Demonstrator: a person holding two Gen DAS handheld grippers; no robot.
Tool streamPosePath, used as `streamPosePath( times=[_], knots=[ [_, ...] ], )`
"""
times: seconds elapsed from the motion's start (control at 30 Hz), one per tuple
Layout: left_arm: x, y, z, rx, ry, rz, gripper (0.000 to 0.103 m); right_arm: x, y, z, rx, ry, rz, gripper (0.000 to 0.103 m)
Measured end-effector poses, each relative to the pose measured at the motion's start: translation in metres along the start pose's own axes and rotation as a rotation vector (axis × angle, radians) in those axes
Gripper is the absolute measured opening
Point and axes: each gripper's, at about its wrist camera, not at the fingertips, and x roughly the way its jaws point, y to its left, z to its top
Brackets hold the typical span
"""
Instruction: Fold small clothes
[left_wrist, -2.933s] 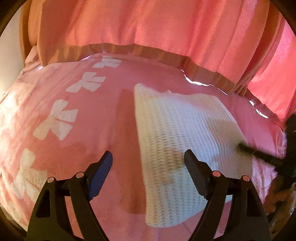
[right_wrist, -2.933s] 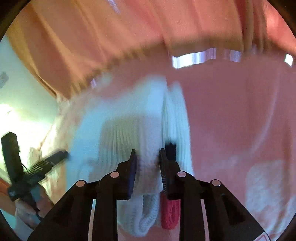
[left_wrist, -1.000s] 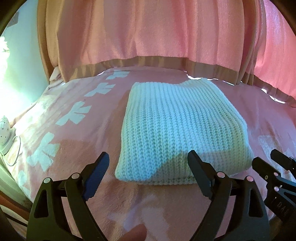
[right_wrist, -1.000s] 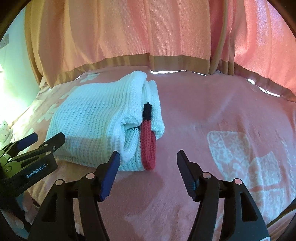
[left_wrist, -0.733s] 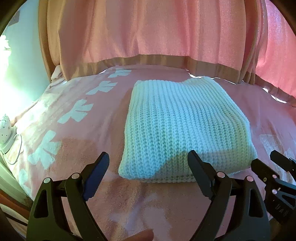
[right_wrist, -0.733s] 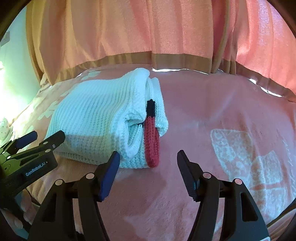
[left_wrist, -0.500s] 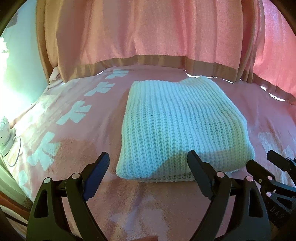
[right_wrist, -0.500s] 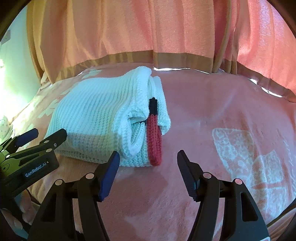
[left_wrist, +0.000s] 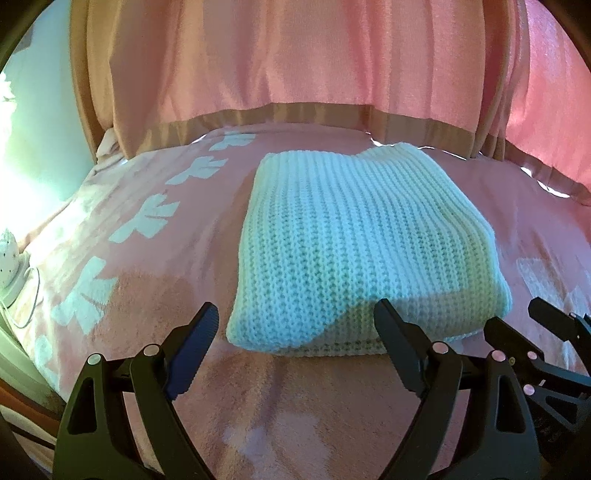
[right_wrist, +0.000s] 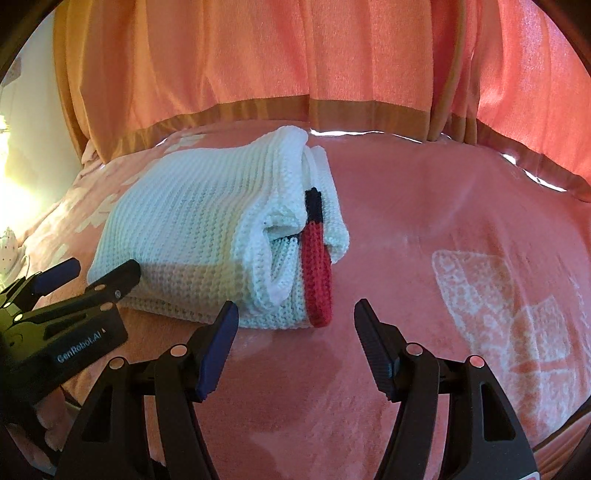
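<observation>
Since the earliest frames, both grippers have been drawn back from the white knit garment, which is now seen lying folded into a thick rectangle on the pink blanket, released. The left gripper is held spread wide just near of the garment's near edge, nothing between its fingers; the right gripper is likewise spread and empty, near the garment's near right corner. Open blanket is left to the right of the garment, and a strip to its left. A red and black trim is seen along the right-hand fold. Curtains close off the far side. At far left a small white object is cut off and cannot be made out. Coarse ribbed stitches are shown on the garment; the blanket looks plush, with pale woven motifs.
</observation>
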Motion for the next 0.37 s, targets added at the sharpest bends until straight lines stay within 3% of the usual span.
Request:
streamPosePath(
  times=[0.37],
  knots=[
    [0.0011,-0.0038,-0.0016,0.016,0.007,0.010,0.083,0.0015,0.0043,-0.0003,-0.001,0.003,0.001,0.064]
  ],
)
